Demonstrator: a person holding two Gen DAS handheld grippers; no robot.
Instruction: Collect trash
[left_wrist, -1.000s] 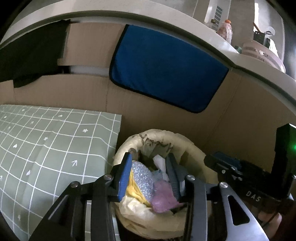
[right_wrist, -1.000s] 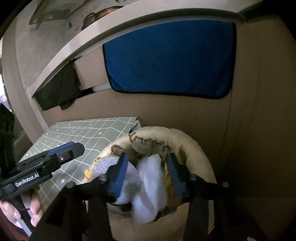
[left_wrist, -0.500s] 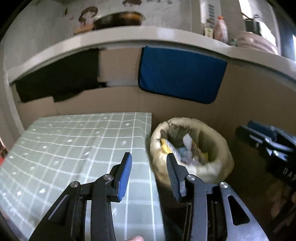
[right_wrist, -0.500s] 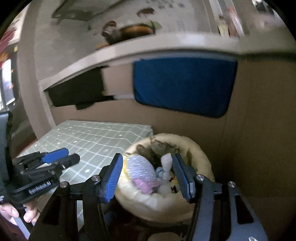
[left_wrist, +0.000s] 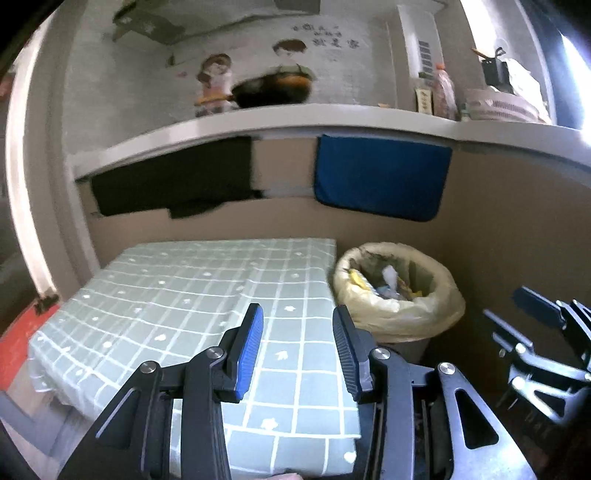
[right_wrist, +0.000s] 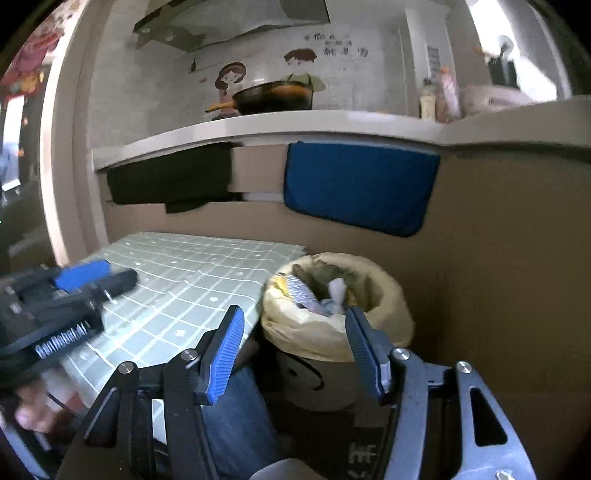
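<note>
A bin lined with a pale yellow bag (left_wrist: 399, 317) stands to the right of the table, also in the right wrist view (right_wrist: 332, 332). Trash (left_wrist: 388, 284) lies inside it: white paper, a silver bubble wrapper (right_wrist: 301, 291) and yellow scraps. My left gripper (left_wrist: 297, 332) is open and empty above the table's near right part. My right gripper (right_wrist: 293, 339) is open and empty, in front of the bin and above it. The right gripper also shows at the right edge of the left wrist view (left_wrist: 546, 332), and the left gripper at the left of the right wrist view (right_wrist: 74, 291).
A table with a green checked cloth (left_wrist: 184, 295) fills the left. Behind it runs a cardboard wall (left_wrist: 498, 229) with a blue cloth (left_wrist: 380, 181) and a black cloth (left_wrist: 173, 184) under a white counter (left_wrist: 295, 118). A pan (left_wrist: 273, 90) sits on the counter.
Both grippers have pulled back and up from the bin. The right gripper let go of the white paper, which now lies in the bin. The left gripper moved over the table.
</note>
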